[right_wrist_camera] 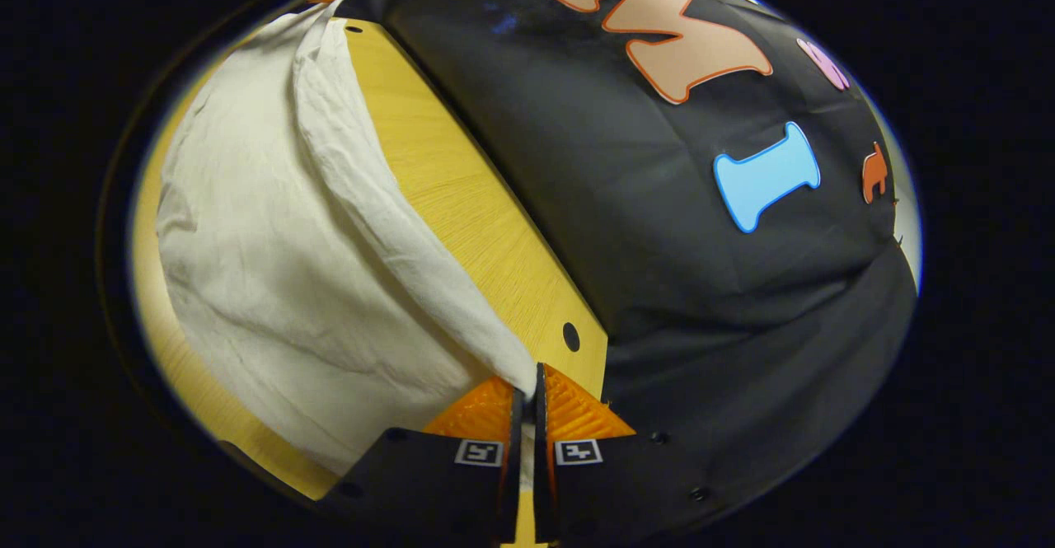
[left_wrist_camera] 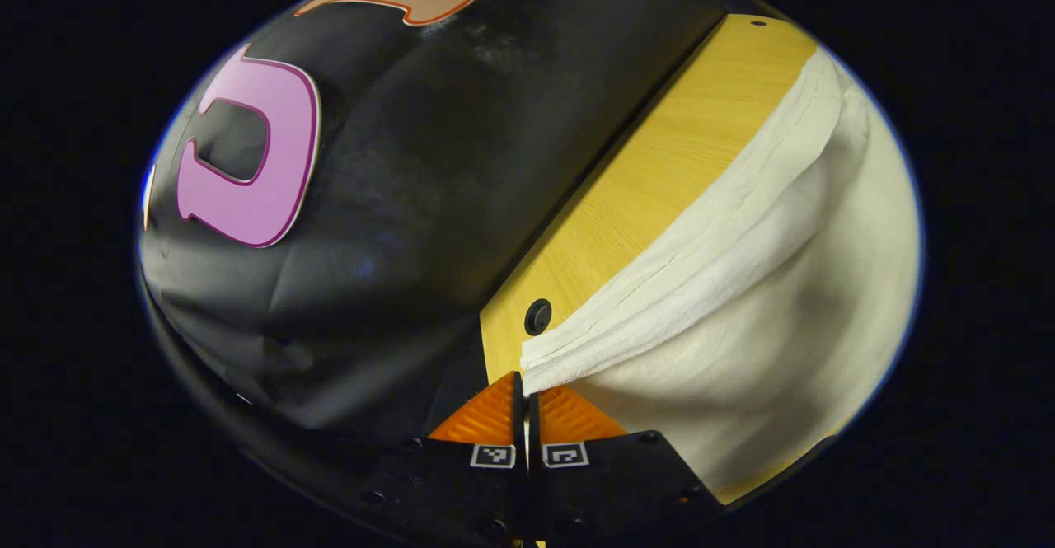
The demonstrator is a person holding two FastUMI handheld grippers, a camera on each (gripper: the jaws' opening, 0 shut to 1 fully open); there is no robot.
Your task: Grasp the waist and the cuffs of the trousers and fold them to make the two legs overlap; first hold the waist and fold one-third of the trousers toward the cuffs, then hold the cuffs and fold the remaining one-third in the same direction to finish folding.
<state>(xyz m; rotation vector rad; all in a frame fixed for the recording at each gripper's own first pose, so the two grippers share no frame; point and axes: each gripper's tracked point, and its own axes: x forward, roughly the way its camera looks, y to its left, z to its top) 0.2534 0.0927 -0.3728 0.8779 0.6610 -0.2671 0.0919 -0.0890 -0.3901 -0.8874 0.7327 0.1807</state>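
Observation:
Cream-white trousers (left_wrist_camera: 766,301) lie on a yellow wooden table (left_wrist_camera: 651,177). In the left gripper view, my left gripper (left_wrist_camera: 525,383) is shut on a corner of the trousers' edge, which runs away up and to the right as a raised, layered hem. In the right gripper view the same trousers (right_wrist_camera: 272,268) spread to the left, and my right gripper (right_wrist_camera: 528,390) is shut on the near corner of their lifted edge. The cloth sags between the two held corners. Which end is waist or cuff I cannot tell.
The table's far edge (right_wrist_camera: 527,227) meets the black booth wall close behind both grippers. Small dark holes (left_wrist_camera: 537,316) (right_wrist_camera: 570,336) sit in the tabletop near each gripper. Bare wood shows along the table's near side (right_wrist_camera: 189,375) past the trousers.

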